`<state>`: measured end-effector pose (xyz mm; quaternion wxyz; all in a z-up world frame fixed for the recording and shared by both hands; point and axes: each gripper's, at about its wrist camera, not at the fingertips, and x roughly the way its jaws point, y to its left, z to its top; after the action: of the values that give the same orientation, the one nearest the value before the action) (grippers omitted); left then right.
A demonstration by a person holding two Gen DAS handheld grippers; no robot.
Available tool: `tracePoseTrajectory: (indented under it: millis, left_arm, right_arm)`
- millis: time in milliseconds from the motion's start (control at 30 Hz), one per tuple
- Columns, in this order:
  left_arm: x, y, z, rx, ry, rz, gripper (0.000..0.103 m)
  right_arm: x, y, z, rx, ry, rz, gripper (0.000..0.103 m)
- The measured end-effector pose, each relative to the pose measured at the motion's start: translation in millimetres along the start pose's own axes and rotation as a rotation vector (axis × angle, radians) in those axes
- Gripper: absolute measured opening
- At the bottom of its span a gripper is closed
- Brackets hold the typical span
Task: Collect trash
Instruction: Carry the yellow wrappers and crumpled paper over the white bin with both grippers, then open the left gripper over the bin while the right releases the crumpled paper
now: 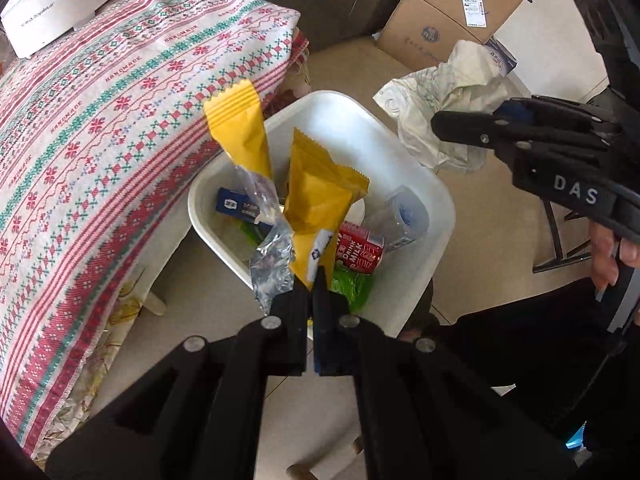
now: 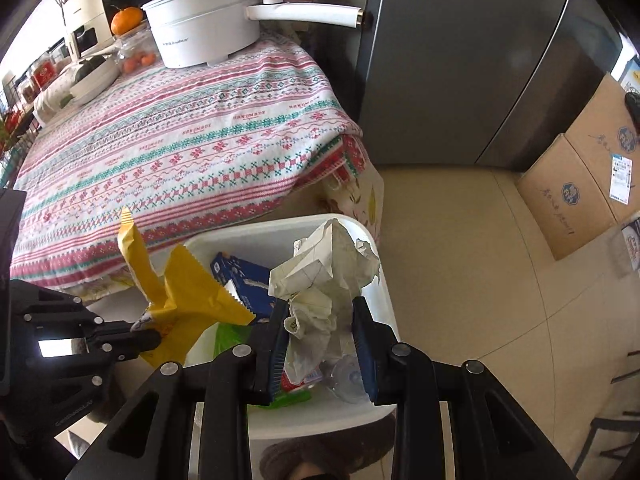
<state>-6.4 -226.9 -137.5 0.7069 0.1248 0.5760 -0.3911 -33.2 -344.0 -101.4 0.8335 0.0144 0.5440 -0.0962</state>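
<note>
A table (image 2: 192, 152) wears a striped cloth with red and green flowers — a white pot (image 2: 204, 24) sits at its far end, by an orange (image 2: 126, 20). On the tan floor (image 2: 460, 240) stand a white bin (image 2: 384, 312) and brown boxes (image 2: 580, 184) far right

The white bin's (image 2: 384, 292) floor is mostly hidden under trash, and the blue box's (image 2: 244, 280) print seems unreadable.

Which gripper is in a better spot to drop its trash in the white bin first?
Probably the left gripper: its yellow wrappers hang right over the white bin. The right gripper holds crumpled paper out beyond the rim.
</note>
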Motion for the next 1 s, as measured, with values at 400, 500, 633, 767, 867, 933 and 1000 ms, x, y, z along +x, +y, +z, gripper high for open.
tracePoseTrajectory:
  millis: [400,500,633,767,867,933,1000]
  left_arm:
    - [-22,7,5,0.006,-0.064,0.057,0.052]
    - [-35,13,4,0.001,-0.105,0.101,0.063]
    - [-49,24,1,-0.014,-0.144,0.16,0.071]
    - [-56,35,3,-0.029,-0.168,0.211,0.078]
    - [-60,42,2,-0.038,-0.18,0.237,0.08]
    - [-63,46,1,-0.046,-0.184,0.25,0.081]
    - [-64,50,-1,-0.054,-0.187,0.26,0.082]
  right_arm:
    - [3,-3,0,-0.014,0.01,-0.007,0.032]
    - [5,-1,1,-0.017,0.016,-0.006,0.032]
    - [8,3,2,-0.03,0.027,-0.004,0.032]
    - [13,9,3,-0.046,0.045,0.0,0.032]
    - [16,14,4,-0.053,0.057,0.001,0.033]
    - [17,16,5,-0.049,0.06,0.003,0.035]
    - [18,18,5,-0.042,0.068,0.005,0.044]
